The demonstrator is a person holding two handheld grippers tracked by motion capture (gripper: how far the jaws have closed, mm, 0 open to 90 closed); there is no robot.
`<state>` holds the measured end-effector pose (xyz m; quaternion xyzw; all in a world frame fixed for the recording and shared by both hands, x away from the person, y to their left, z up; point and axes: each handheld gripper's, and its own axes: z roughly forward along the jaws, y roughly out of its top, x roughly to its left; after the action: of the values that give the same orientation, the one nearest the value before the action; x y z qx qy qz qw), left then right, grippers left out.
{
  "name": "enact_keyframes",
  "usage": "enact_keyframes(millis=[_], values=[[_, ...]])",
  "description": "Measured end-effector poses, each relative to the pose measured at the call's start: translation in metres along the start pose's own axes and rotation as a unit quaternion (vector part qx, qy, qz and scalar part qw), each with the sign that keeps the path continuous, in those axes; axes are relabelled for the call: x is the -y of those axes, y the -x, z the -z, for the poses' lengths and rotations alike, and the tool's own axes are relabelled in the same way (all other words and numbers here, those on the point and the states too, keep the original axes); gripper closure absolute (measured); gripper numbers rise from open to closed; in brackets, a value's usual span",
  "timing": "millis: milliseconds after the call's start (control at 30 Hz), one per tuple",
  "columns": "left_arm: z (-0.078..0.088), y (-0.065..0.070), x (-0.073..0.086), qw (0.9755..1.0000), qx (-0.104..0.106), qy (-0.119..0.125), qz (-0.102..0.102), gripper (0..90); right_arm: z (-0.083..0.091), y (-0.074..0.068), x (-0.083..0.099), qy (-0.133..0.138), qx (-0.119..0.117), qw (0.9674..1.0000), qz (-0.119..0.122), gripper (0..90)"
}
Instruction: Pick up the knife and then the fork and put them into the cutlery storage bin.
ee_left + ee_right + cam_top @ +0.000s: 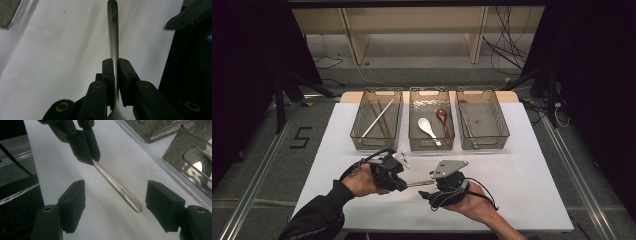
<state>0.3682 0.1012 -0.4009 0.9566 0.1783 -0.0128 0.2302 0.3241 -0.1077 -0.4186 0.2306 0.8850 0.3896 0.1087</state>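
The left gripper (114, 75) is clenched on a metal utensil (113, 32), its jaws pressing the flat handle near the neck, where the metal widens toward the working end. Whether that end is a fork or a spoon cannot be told. In the high view the utensil (419, 183) is held above the white table (522, 190), at about 6 o'clock from the middle bin (431, 145), with its handle pointing toward 3 o'clock at the right gripper (432, 186).

The right gripper (115, 205) stands released. Its jaws are wide apart on either side of the handle tip (132, 203), and neither pad touches it.

Handling: the utensil looks like a thin, stiff steel piece. It is probably light and not fragile, but it is smooth and likely to slip or pivot between flat pads. The handle tip is rounded and polished, so a hold at the very end is likely to be poor.

Recommended hold: close the right jaws across the flat faces of the handle, a little inward from the tip. Keep the left grip until the right grip is firm.

Three bins stand at 12 o'clock. The left bin (362, 137) holds chopsticks (379, 117). The middle bin holds a white spoon (427, 129) and a brown spoon (442, 117).
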Motion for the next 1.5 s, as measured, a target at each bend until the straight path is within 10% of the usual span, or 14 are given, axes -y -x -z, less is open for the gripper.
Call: enact_keyframes(millis=[567, 1067, 1500], values=[[0.008, 0.013, -0.012, 0.9996, 0.022, 0.012, -0.015, 83.4, -0.011, -0.018, -0.002, -0.019, 0.049, 0.9946, 0.089, 39.9], [0.002, 0.017, -0.015, 0.999, 0.042, 0.008, -0.016, 83.4, -0.014, -0.024, 0.0, -0.034, 0.05, 0.9879, 0.143, 70.2], [-0.006, 0.019, -0.014, 0.9976, 0.064, -0.01, -0.026, 84.2, -0.018, -0.034, 0.004, -0.065, 0.024, 0.9703, 0.232, 85.1]])
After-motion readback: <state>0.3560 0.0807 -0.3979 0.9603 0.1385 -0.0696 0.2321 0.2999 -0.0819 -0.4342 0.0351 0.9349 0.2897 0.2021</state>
